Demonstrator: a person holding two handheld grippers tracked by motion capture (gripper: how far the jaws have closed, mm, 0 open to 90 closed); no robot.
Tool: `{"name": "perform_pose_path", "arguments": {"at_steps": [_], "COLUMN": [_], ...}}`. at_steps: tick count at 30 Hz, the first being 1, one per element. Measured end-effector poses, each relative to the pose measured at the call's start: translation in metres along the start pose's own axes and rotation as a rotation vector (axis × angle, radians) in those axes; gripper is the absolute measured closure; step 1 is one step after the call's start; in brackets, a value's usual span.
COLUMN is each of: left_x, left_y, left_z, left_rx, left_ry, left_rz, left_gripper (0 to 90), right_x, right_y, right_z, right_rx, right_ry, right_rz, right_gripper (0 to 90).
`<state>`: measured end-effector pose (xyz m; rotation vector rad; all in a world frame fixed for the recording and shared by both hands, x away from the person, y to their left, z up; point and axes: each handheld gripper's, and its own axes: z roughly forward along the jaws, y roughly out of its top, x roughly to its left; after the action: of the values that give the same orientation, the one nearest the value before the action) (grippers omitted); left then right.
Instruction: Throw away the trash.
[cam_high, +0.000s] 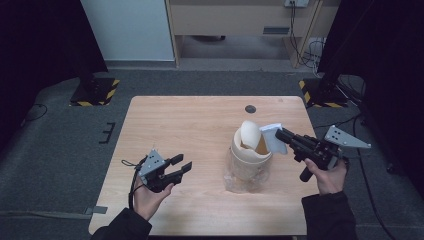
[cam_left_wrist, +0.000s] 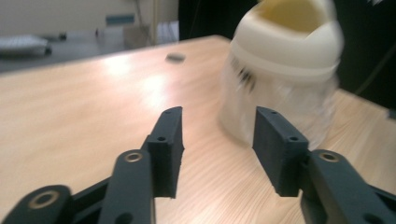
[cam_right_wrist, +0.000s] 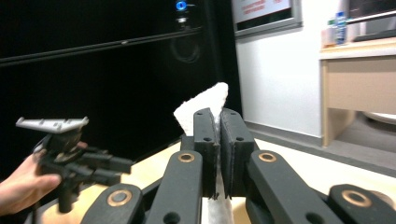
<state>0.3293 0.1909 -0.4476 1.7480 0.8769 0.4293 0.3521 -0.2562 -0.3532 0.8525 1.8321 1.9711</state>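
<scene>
Bin (cam_high: 250, 162): a small cream waste bin with a swing lid tipped open and a clear liner bag round its body, standing right of centre on the wooden table (cam_high: 175, 125). It serves as the landmark here. Just right of the bin's opening, the right gripper (cam_high: 282, 136) holds a white tissue (cam_high: 274, 137), jaws clamped on it. Well left of the bin, the left gripper (cam_high: 181, 165) sits low over the table, jaws parted and empty. Step in hand, by judgement: disposal of the tissue. The next move calls for carrying it over the lid gap, then releasing. Open room lies left and behind the bin; the table's right edge is near.
</scene>
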Motion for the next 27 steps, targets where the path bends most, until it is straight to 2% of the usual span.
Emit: {"name": "perform_pose_path", "arguments": {"at_steps": [3, 4, 7, 8, 10, 14, 20, 27], "left_x": [0.008, 0.011, 0.021, 0.024, 0.03, 0.038, 0.039, 0.039], "left_y": [-0.008, -0.011, -0.02, -0.023, -0.028, -0.033, -0.034, -0.034], "left_z": [0.003, 0.005, 0.01, 0.012, 0.016, 0.022, 0.024, 0.025], "left_rx": [0.039, 0.053, 0.11, 0.132, 0.163, 0.215, 0.223, 0.221], "left_ry": [0.03, 0.044, 0.078, 0.092, 0.108, 0.136, 0.132, 0.13], "left_rz": [-0.007, -0.01, -0.011, -0.016, -0.028, -0.043, -0.049, -0.052], "left_gripper": [47.9, 45.9, 42.8, 40.3, 39.7, 32.8, 30.7, 30.1], "right_x": [-0.006, -0.008, -0.011, -0.014, -0.015, -0.021, -0.024, -0.025], "right_y": [-0.006, -0.01, -0.014, -0.017, -0.018, -0.026, -0.032, -0.041], "right_z": [0.003, 0.006, 0.009, 0.011, 0.011, 0.014, 0.016, 0.021], "right_rx": [-0.01, -0.01, -0.01, -0.018, -0.019, -0.044, -0.052, -0.044], "right_ry": [-0.039, -0.066, -0.09, -0.12, -0.13, -0.194, -0.218, -0.216], "right_rz": [0.005, -0.001, -0.005, -0.002, -0.001, 0.005, 0.017, 0.042], "right_gripper": [86.1, 86.1, 86.2, 86.2, 86.2, 86.3, 86.2, 86.2]}}
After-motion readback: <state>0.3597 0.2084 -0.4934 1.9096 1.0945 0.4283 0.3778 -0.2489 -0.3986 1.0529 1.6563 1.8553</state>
